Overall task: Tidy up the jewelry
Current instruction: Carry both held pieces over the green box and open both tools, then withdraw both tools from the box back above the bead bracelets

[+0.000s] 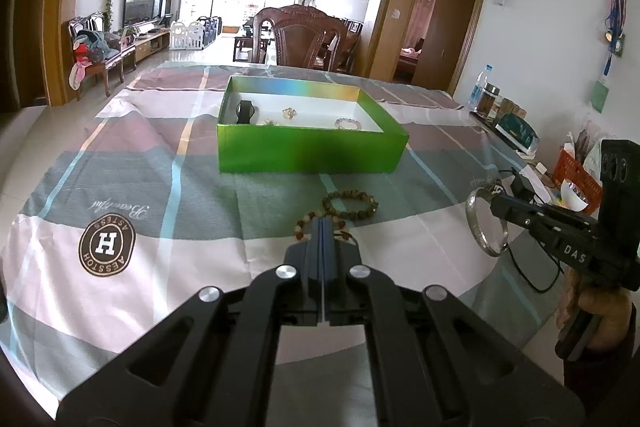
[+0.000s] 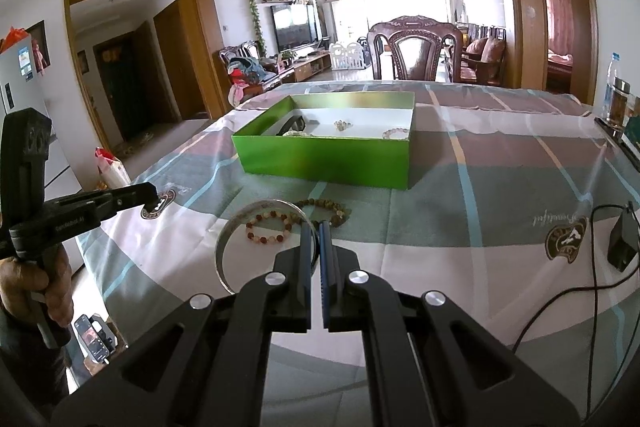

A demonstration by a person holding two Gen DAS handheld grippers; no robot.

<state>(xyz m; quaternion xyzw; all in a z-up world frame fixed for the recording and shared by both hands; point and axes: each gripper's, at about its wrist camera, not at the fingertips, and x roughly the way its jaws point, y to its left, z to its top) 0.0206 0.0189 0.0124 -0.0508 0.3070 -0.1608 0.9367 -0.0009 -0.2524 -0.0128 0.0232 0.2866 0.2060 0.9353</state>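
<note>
Two hand-held grippers hover over a plaid tablecloth [image 1: 120,163]. The left gripper [image 1: 322,227] has its fingers pressed together with nothing between them, above a red-and-cream bead bracelet [image 2: 269,227]. The right gripper [image 2: 316,231] is clamped on the rim of a clear glass bangle [image 2: 232,239], lifted off the cloth. A brown bead bracelet [image 1: 352,205] lies just before the green box [image 1: 312,151], which holds a black watch [image 1: 245,111] and smaller pieces.

Your left gripper [image 1: 322,227] has its jaws pressed together, empty; your right gripper [image 2: 316,229] jaws pinch tight, both angled downward.
</note>
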